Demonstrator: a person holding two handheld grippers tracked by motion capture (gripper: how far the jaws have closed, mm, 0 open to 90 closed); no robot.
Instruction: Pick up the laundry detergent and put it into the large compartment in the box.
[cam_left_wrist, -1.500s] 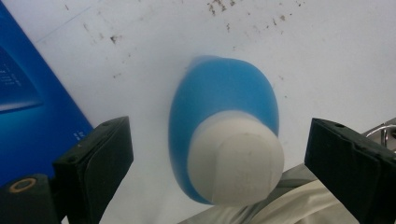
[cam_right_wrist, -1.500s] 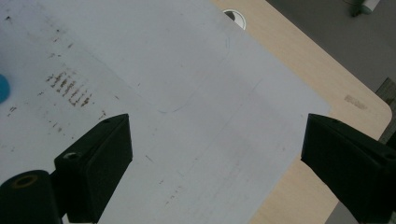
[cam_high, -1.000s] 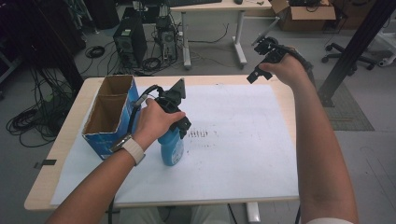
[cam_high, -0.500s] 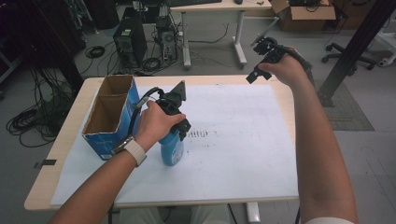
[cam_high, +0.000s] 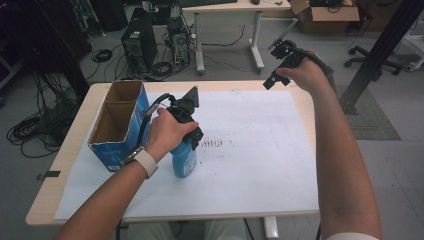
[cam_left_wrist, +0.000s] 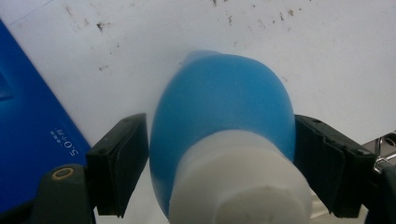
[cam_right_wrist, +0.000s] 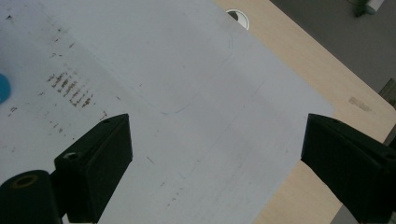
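A blue bottle with a white neck stands upright on the white sheet, just right of the blue box. My left gripper reaches down over its top. In the left gripper view the bottle sits between the two black pads, which have just been closing and now touch its sides. My right gripper hangs in the air over the table's far right corner. In the right gripper view its jaws stand wide apart with nothing between them.
A blue cardboard box with two open compartments stands at the left of the wooden table. A large white sheet with dark smudges covers most of the top. Computer towers, cables and another desk are on the floor beyond.
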